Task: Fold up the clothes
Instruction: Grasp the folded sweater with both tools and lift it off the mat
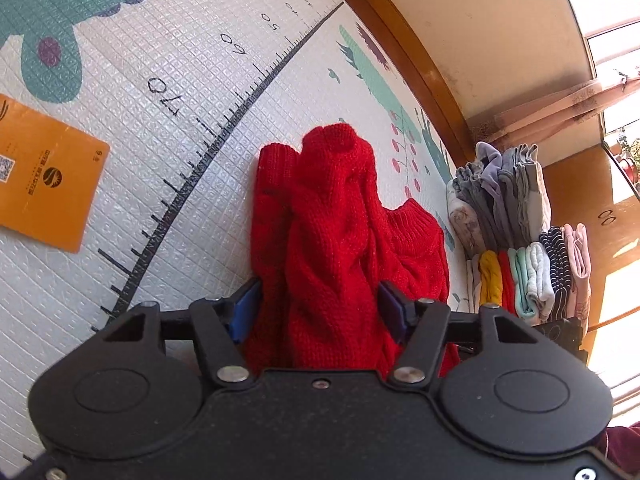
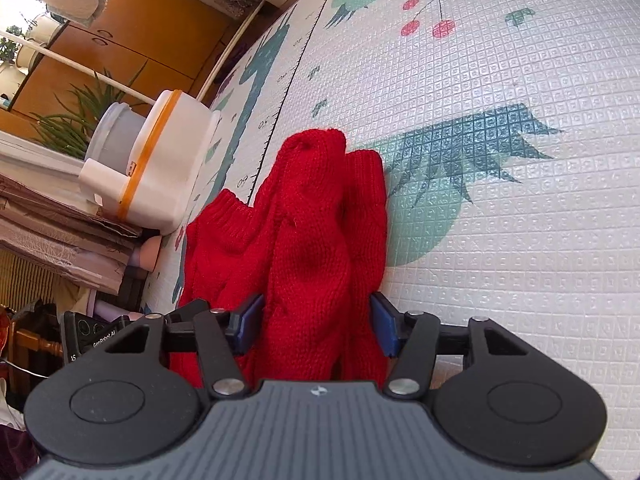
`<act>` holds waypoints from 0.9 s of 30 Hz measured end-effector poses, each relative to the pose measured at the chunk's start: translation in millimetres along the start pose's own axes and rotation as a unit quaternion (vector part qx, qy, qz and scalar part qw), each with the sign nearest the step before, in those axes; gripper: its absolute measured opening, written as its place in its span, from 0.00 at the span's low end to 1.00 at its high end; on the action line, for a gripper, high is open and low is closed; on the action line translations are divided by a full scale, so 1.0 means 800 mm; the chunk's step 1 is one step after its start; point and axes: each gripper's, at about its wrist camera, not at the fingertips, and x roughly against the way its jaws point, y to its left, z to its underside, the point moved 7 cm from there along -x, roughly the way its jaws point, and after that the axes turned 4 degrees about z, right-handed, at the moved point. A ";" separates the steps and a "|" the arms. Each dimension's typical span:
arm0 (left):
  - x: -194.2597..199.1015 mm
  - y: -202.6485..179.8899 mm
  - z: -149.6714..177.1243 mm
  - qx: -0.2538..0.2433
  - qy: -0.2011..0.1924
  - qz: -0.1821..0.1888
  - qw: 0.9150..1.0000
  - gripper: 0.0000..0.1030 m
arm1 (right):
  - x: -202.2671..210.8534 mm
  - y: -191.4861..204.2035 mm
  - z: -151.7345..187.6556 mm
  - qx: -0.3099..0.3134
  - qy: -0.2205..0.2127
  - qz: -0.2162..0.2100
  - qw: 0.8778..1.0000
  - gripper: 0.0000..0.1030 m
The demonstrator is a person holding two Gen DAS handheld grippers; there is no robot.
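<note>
Red knit sweater (image 1: 332, 248), soft and bulky, bunched between both grippers' (image 1: 318, 312) (image 2: 316, 324) pinching fingers; better held by its hems.

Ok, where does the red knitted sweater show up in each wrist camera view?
Left wrist: red sweater sits centre frame, rising from between the left gripper fingers, with the folded clothes stack to its right.
Right wrist: it is centre frame between the right gripper fingers, with the white container to its left.
Shared landmark: the mat's printed ruler line.

Embossed play mat (image 1: 168, 80) (printed ruler, leaves) carries red sweater (image 1: 332, 216), orange card (image 1: 44, 176), folded clothes stack (image 1: 516, 232).
</note>
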 end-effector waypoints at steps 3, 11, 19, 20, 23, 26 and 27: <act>0.003 0.003 0.002 0.027 0.009 0.020 0.999 0.46 | 0.007 -0.001 0.012 -0.036 0.013 -0.020 0.999 0.47; 0.038 -0.001 0.039 0.005 0.039 0.007 0.999 0.64 | 0.060 -0.009 0.049 -0.038 -0.008 0.002 0.999 0.62; 0.028 0.004 0.041 -0.009 0.033 0.015 0.999 0.72 | 0.034 0.002 0.067 -0.027 0.000 -0.003 1.000 0.66; 0.026 0.003 0.042 -0.009 0.034 0.019 0.999 0.62 | 0.033 0.002 0.067 -0.029 0.002 -0.006 1.000 0.63; 0.020 -0.002 0.048 0.014 0.043 0.042 0.998 0.42 | 0.031 -0.003 0.067 -0.045 0.020 -0.024 0.998 0.49; 0.020 -0.014 0.042 0.037 0.041 0.074 0.996 0.41 | 0.052 -0.006 0.065 -0.069 0.012 -0.045 0.997 0.46; 0.019 -0.021 0.040 0.044 0.041 0.084 0.995 0.41 | 0.061 -0.006 0.063 -0.078 0.006 -0.052 0.996 0.46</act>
